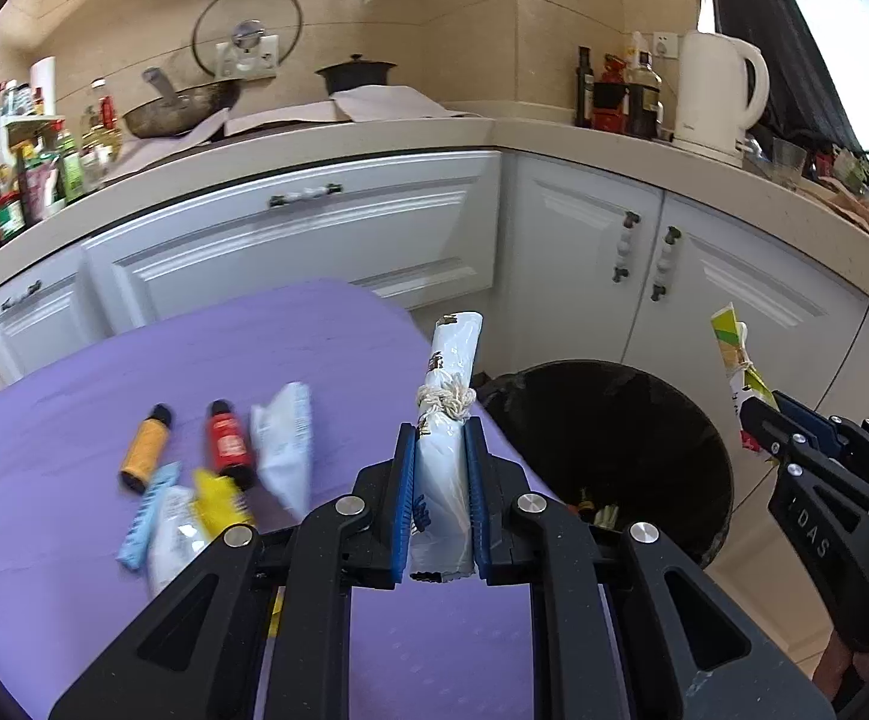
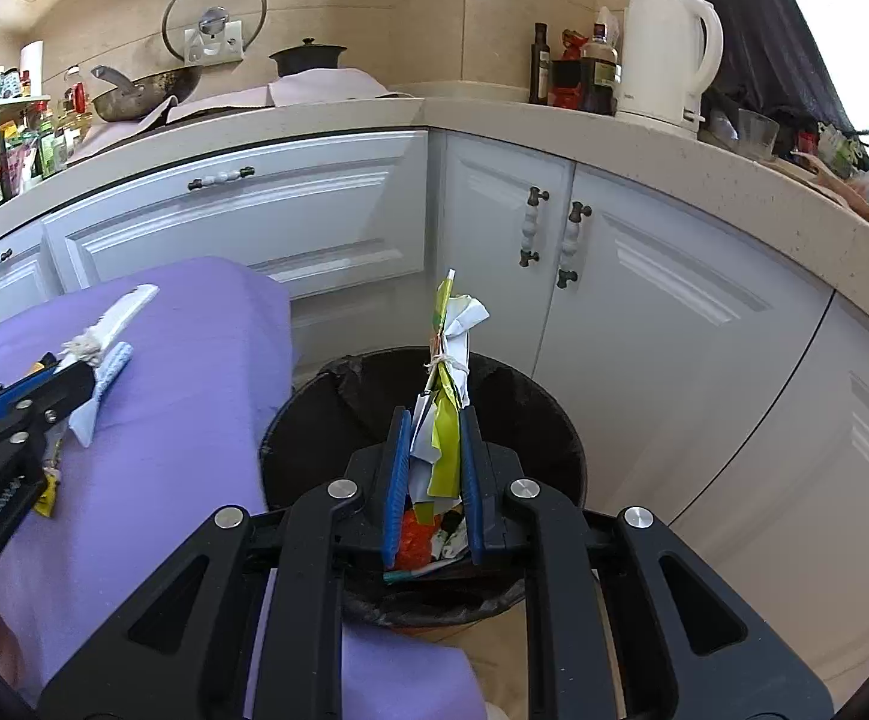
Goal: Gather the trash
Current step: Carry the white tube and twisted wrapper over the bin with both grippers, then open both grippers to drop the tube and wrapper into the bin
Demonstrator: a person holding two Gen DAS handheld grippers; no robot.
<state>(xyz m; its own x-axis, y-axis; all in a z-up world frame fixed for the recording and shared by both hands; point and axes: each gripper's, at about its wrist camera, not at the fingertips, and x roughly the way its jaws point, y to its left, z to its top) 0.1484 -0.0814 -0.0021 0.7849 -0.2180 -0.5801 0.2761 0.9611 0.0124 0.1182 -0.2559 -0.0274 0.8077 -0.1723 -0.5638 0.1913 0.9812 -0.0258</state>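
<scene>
Left wrist view: the left gripper [image 1: 440,438] was seen clenched on a white rolled wrapper [image 1: 449,420], its blue pads pressed against both sides of the roll. The wrapper was tied with pale string [image 1: 446,399] near its middle. Its long axis ran along the fingers, and the far end pointed up and away toward the white cabinets [image 1: 314,234]. It was held over the right edge of the purple-covered table [image 1: 74,408], beside the black trash bin [image 1: 614,450] on the floor.

On the table, an orange bottle [image 1: 145,447], a red bottle [image 1: 229,441], a white packet [image 1: 284,450], a pale blue strip [image 1: 149,507] and a yellow packet [image 1: 218,501] were left lying close together; these were blurred, and their labels could not be read.

Right wrist view: the right gripper [image 2: 434,450] was seen closed on a green and white wrapper bundle [image 2: 443,414], also bound with string. The bundle stood nearly upright between the pads, with its tip pointed up and away, directly above the bin's opening [image 2: 314,438]. The bundle's lower end was hidden between the pads, and the bin's contents were mostly covered by the gripper. The left gripper [image 2: 56,384] was cut off at the frame's left edge.
</scene>
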